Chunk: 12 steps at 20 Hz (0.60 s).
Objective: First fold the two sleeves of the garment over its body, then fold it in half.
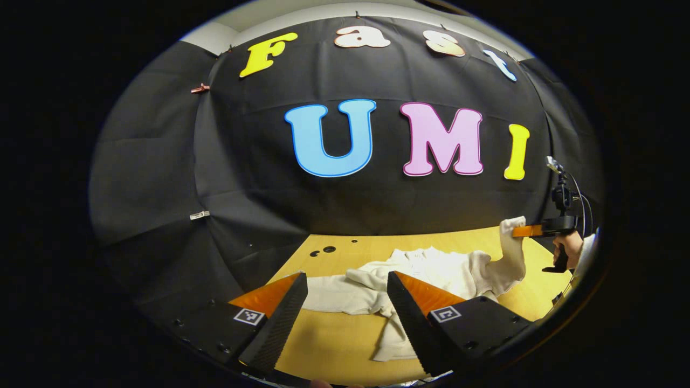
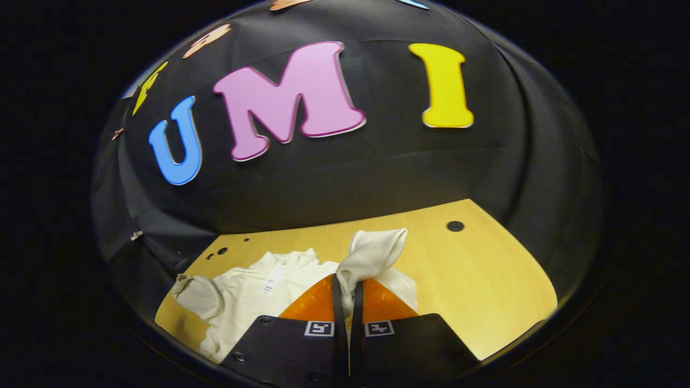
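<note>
We see one pale garment [image 1: 431, 272] lying rumpled on the wooden worktop [image 1: 334, 345], with two claws at work. Our right claw [image 2: 345, 288] is clenched on one sleeve [image 2: 372, 253] and holds it raised above the body, while our left claw [image 1: 347, 288] hangs released over the other sleeve, gripping nothing. We judge the thin cloth could slip from the pinch, or drag the loose body out of line and skew the fold.
</note>
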Each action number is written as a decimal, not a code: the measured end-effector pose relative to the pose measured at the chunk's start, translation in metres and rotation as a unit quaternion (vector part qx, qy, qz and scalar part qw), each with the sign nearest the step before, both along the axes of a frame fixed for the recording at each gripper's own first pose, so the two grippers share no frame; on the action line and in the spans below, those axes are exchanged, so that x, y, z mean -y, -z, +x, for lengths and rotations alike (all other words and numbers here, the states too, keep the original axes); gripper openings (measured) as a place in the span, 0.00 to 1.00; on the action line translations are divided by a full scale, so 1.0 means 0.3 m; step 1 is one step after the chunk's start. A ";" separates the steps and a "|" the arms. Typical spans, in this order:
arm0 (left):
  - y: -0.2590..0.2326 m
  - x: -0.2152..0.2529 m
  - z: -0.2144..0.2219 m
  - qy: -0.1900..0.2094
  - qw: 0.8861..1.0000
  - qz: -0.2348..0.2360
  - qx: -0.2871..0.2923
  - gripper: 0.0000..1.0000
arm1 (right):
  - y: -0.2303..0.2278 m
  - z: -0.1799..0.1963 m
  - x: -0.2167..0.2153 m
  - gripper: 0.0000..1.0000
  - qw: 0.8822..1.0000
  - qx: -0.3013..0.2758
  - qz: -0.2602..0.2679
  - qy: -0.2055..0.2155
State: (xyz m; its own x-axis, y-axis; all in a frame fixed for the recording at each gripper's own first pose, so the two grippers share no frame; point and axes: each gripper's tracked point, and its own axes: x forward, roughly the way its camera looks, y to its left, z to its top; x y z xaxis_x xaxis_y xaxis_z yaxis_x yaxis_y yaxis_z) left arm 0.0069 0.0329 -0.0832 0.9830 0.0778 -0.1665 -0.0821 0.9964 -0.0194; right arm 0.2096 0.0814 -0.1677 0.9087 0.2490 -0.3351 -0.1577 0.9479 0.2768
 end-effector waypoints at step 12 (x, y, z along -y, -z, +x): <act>0.091 -0.231 -0.020 -0.030 0.999 -0.038 -0.012 0.96 | 0.298 -0.061 -0.750 0.06 0.987 -0.066 -0.055 -0.132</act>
